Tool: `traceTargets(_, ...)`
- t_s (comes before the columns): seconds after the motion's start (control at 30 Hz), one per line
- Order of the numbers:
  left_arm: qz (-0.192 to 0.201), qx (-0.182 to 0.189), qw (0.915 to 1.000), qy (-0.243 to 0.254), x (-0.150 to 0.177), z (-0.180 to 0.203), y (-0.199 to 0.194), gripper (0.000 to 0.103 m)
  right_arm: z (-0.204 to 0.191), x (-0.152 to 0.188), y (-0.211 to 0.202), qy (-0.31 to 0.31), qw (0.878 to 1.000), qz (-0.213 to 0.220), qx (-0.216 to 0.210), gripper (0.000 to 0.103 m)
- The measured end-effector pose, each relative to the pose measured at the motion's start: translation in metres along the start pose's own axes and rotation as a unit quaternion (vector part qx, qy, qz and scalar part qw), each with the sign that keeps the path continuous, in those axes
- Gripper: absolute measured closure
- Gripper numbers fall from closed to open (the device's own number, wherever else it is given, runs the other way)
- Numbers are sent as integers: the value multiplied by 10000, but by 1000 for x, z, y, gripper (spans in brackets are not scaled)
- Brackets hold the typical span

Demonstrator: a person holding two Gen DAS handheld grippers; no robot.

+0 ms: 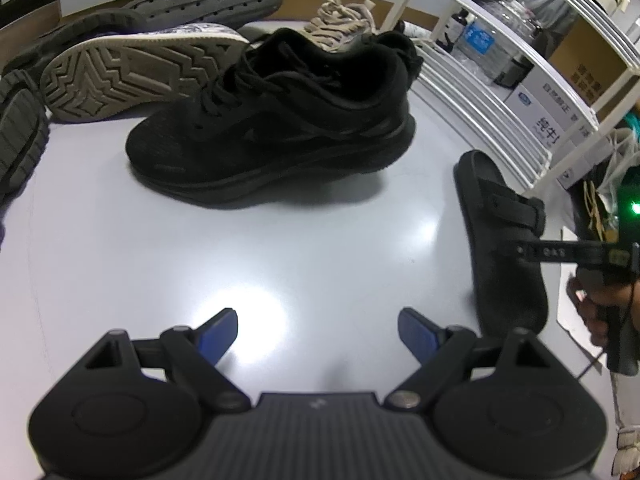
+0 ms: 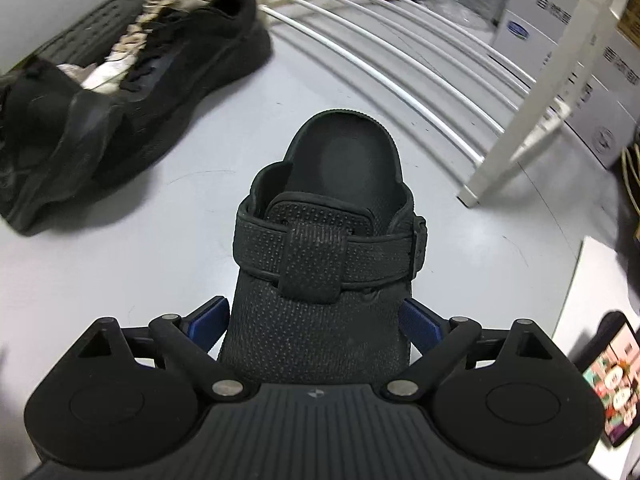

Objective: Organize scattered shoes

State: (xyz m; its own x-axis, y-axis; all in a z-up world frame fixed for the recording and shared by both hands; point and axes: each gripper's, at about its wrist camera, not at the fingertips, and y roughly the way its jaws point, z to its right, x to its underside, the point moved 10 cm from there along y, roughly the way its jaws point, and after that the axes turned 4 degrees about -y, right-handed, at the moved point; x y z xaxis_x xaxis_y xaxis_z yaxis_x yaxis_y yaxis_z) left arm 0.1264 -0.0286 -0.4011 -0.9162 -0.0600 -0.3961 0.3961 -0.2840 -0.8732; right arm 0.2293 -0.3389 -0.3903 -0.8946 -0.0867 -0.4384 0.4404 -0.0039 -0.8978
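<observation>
A black strapped sandal (image 2: 320,240) lies on the grey floor, heel end pointing away from me. My right gripper (image 2: 314,304) straddles its toe end, and both blue pads (image 2: 208,320) rest against its sides. The left wrist view shows this sandal (image 1: 492,240) at the right, with a hand (image 1: 600,308) holding the right gripper over it. My left gripper (image 1: 318,332) stands open above bare floor with nothing between its fingers. Ahead of it stands an upright black sneaker (image 1: 280,120).
More shoes are piled behind the sneaker: a grey sneaker on its side (image 1: 132,76), a beige laced sneaker (image 1: 340,24) and black soles. A white rack (image 1: 500,80) with boxes and bottles stands to the right. A phone (image 2: 616,376) lies near the right edge.
</observation>
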Motion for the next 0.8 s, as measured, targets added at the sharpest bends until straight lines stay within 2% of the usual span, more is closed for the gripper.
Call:
traceTargets(0.23, 45, -34, 10000, -76, -1, -7, -3, 14, 1, -3, -11, -449, 9988, 198, 76, 19)
traceTargets(0.33, 23, -39, 9999, -91, -1, -9, -2, 14, 4, -3, -11, -238, 9996, 109, 102, 19)
traceTargets(0.5, 28, 1, 10000, -60, -2, -6, -2, 14, 7, -4, -2, 169, 9995, -48, 276, 13)
traceTargets(0.63, 14, 10, 10000, -87, -1, -8, -1, 14, 4, -6, 3, -42, 9990, 104, 425, 15)
traceTargets(0.8, -62, -21, 9999, -125, 3, -9, 3, 14, 2, -4, 0, -458, 9984, 285, 198, 17)
